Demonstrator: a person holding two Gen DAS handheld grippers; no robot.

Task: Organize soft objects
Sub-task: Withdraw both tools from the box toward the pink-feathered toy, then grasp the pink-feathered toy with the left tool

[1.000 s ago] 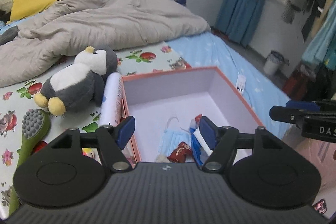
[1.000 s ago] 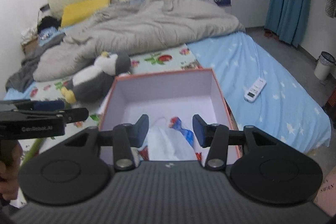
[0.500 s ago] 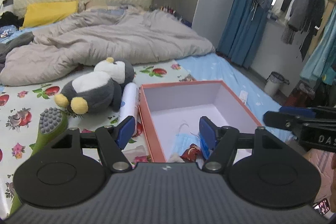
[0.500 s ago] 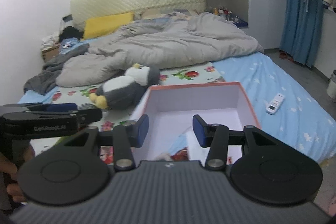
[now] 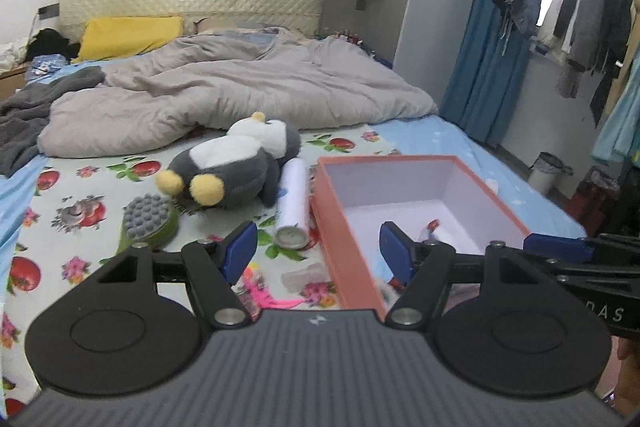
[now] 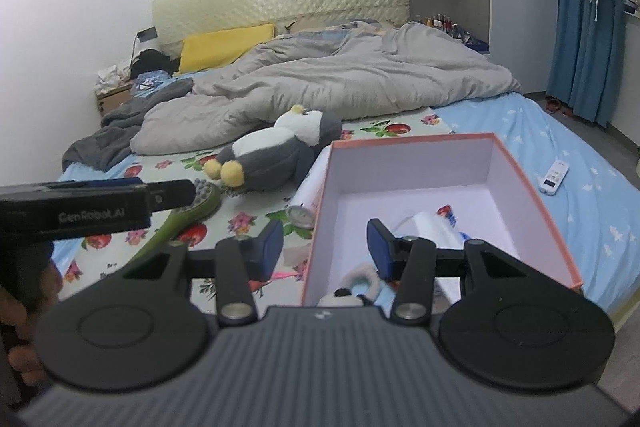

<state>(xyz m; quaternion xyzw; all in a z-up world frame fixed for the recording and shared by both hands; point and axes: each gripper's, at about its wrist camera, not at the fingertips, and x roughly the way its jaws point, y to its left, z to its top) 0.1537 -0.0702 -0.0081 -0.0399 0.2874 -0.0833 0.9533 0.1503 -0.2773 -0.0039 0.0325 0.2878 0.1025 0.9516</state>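
Observation:
A grey and white penguin plush (image 5: 236, 167) (image 6: 276, 155) lies on the flowered sheet, left of an orange box (image 5: 348, 227) (image 6: 532, 195) with a white inside. In the box lie a blue face mask and other soft bits (image 6: 432, 227). My left gripper (image 5: 318, 251) hangs open over the box's left wall, nothing between its fingers. My right gripper (image 6: 326, 247) is open too, above the box's near left corner, and empty. Each gripper shows at the edge of the other's view.
A white spray can (image 5: 294, 203) lies between plush and box. A green brush with grey nubs (image 5: 148, 223) and a pink item (image 5: 268, 301) lie on the sheet. A grey duvet (image 5: 240, 91) covers the far bed. A white remote (image 6: 554, 177) lies right of the box.
Both grippers have drawn back from the box and tilted up, so the bed's far end and wall show. The box looks smaller and farther. Jaw widths are the same.

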